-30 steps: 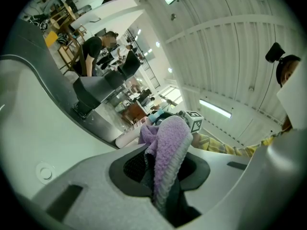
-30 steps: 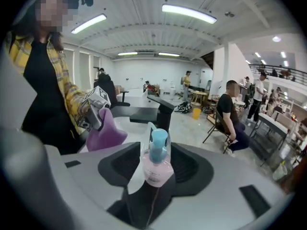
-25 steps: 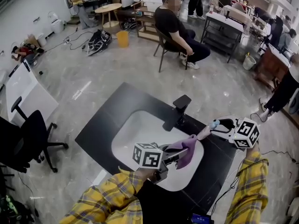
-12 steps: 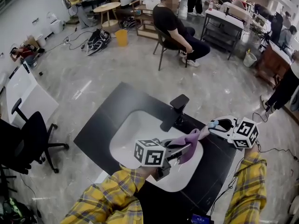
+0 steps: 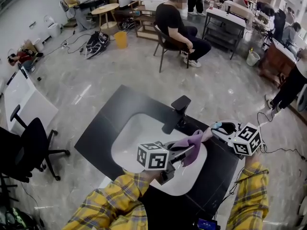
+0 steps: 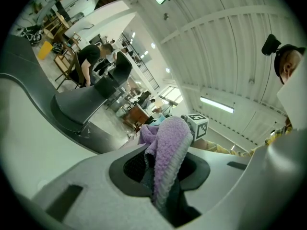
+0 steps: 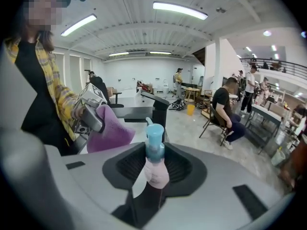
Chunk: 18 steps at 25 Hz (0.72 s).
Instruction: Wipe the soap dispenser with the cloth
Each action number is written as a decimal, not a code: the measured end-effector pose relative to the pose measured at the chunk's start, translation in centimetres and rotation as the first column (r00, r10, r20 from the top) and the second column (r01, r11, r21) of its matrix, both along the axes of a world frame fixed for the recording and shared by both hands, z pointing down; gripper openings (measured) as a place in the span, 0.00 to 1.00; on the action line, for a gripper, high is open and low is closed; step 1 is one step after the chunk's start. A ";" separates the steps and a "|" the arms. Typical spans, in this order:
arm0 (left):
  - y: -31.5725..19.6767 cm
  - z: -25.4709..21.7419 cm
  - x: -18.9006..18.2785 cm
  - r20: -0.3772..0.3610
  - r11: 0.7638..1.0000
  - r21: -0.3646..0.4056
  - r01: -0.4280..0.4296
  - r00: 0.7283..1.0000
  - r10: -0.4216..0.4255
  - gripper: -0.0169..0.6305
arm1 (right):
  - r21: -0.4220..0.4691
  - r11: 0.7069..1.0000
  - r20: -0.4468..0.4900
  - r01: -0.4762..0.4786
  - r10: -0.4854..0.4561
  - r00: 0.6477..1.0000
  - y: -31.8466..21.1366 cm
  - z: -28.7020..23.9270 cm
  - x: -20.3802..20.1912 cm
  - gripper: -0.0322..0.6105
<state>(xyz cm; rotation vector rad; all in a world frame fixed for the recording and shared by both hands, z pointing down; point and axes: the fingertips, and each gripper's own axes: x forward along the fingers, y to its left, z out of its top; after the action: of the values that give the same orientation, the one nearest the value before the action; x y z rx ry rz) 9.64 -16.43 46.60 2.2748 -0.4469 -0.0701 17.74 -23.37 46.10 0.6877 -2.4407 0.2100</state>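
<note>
Both arms in yellow plaid sleeves reach forward, and the two tools point toward each other. The left gripper lies about level, its jaws clamped on a purple cloth that bunches out past its tips in a fuzzy fold. The right gripper tilts downward. Its jaws have just been closing, and the soap dispenser stands between them, pinched at its lower body. The dispenser is a small bottle with a pale pink body and a light blue pump top rising past the jaw tips. The cloth sits just beside the dispenser, off the right gripper's tips. Whether the two touch cannot be told. Below both grippers lies a white basin.
</note>
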 end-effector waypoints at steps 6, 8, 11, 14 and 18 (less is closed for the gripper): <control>-0.4 -0.4 0.6 0.003 1.000 -0.008 0.009 1.000 -0.009 0.16 | -0.007 0.978 0.021 -0.208 0.208 0.978 -0.9 -0.4 1.1 0.22; -0.3 -0.5 0.7 -0.001 1.000 -0.012 0.004 1.000 -0.004 0.16 | -0.018 0.963 0.027 -0.270 0.270 0.962 -1.0 -0.4 1.2 0.22; 0.1 -0.6 1.1 -0.006 1.000 -0.014 -0.008 1.000 0.008 0.16 | -0.030 0.937 0.016 -0.348 0.348 0.937 -0.8 -0.4 1.3 0.22; 0.3 -1.0 1.2 -0.019 1.000 -0.020 -0.015 1.000 0.014 0.16 | -0.037 0.911 0.006 -0.410 0.411 0.912 -0.7 -0.5 1.3 0.22; 0.8 -1.3 1.2 -0.024 1.000 -0.014 -0.021 0.999 0.021 0.16 | -0.032 0.867 0.006 -0.497 0.497 0.868 -0.5 -0.5 1.2 0.22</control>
<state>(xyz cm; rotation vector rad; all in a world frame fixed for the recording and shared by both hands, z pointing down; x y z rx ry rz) 10.80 -15.63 45.32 2.2618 -0.4093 -0.0833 18.99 -23.87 45.58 1.3003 -2.2208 0.4524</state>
